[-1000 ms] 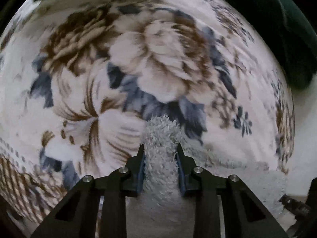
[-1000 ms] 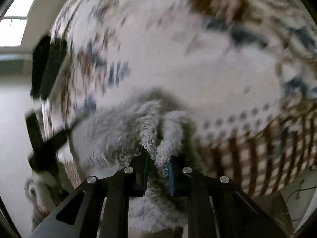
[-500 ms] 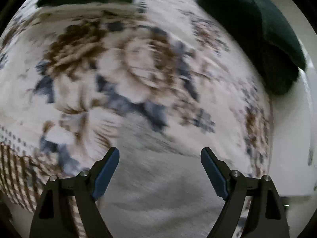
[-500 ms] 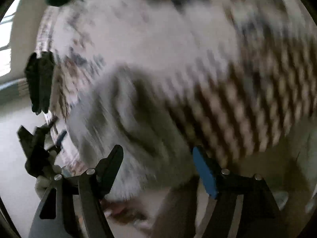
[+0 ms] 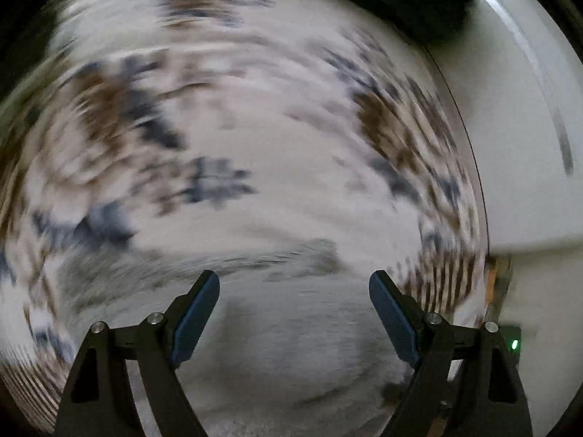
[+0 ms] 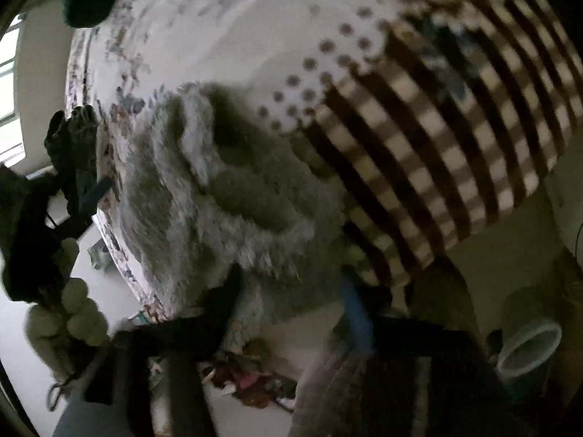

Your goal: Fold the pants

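Note:
The fluffy grey pants (image 6: 233, 196) lie bunched in a folded heap on the flowered bedspread (image 6: 255, 36) near its edge. In the left wrist view they show as a blurred grey patch (image 5: 291, 327) below and between the fingers. My left gripper (image 5: 294, 284) is open and empty just above the pants. My right gripper (image 6: 291, 284) is open and empty over the near edge of the heap; its fingers are blurred. My left gripper also shows in the right wrist view (image 6: 73, 153), at the far left.
The bedspread has a brown checked border (image 6: 455, 127) hanging over the bed's edge. A dark green cloth (image 5: 419, 3) lies at the far side. A pale cylindrical bin (image 6: 528, 346) and some clutter (image 6: 247, 382) stand on the floor below.
Both grippers let go of the pants: they were shut on the fluffy cloth a second ago and now stand open. Both cameras have swung since, with strong blur in the left view.

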### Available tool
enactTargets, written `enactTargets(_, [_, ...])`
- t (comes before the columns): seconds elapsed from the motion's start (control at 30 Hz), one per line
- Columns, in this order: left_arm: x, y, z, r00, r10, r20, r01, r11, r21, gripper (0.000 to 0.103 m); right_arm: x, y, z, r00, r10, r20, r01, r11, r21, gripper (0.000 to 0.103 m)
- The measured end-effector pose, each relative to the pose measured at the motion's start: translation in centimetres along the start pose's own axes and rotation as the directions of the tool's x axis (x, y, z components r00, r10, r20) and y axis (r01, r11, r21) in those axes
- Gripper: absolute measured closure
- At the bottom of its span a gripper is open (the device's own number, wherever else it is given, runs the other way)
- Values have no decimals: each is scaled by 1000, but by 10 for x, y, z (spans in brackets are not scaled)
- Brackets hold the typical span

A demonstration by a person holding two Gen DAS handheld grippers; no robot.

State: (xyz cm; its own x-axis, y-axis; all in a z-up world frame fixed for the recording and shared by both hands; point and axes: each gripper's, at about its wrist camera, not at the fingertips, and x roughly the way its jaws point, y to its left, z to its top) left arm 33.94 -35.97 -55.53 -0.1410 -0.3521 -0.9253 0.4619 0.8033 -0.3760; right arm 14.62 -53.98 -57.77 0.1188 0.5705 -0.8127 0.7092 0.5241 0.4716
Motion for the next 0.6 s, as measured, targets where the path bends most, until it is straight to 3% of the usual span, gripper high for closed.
enactTargets(0.07, [32, -23, 3, 992, 49, -116, -33, 990, 139, 19, 8, 0, 3, 1000, 28, -14, -27, 999, 22, 36])
enactTargets(0.13, [60, -38, 1, 976, 120, -182, -72, 965, 251, 20, 15, 4, 6, 999, 32, -8, -31, 999, 30, 36])
enactTargets(0.17, [67, -42, -2, 975, 146, -171, -92, 952, 290, 36, 17, 5, 7, 1000, 30, -6, -29, 999, 29, 37])
enactTargets(0.2, [71, -44, -2, 974, 161, -162, -103, 943, 316, 68, 22, 10, 9, 1000, 28, 4, -28, 999, 30, 42])
enactTargets(0.23, [76, -45, -3, 970, 182, -159, -119, 932, 342, 77, 25, 12, 10, 1000, 22, 15, -23, 999, 29, 66])
enactTargets(0.27, [77, -43, -2, 971, 195, -137, -137, 927, 349, 82, 24, 12, 9, 1000, 13, 25, -14, 999, 35, 79])
enactTargets(0.37, [80, -28, 8, 972, 205, -110, -165, 941, 295, 92, 24, 17, 5, 997, -31, 68, 30, 999, 20, 85])
enactTargets(0.47, [91, -3, 15, 959, 261, -114, -228, 943, 244, 95, 30, 6, -2, 995, -85, 42, 83, 995, 48, 88])
enactTargets(0.53, [84, 13, 16, 973, 192, -129, -170, 973, 158, 95, 41, -4, -3, 998, -63, -9, 63, 995, 82, 88])
enactTargets(0.6, [64, 22, 16, 987, 119, -105, -110, 990, 88, 91, 40, -1, -2, 1000, 11, -23, -9, 997, 75, 80])
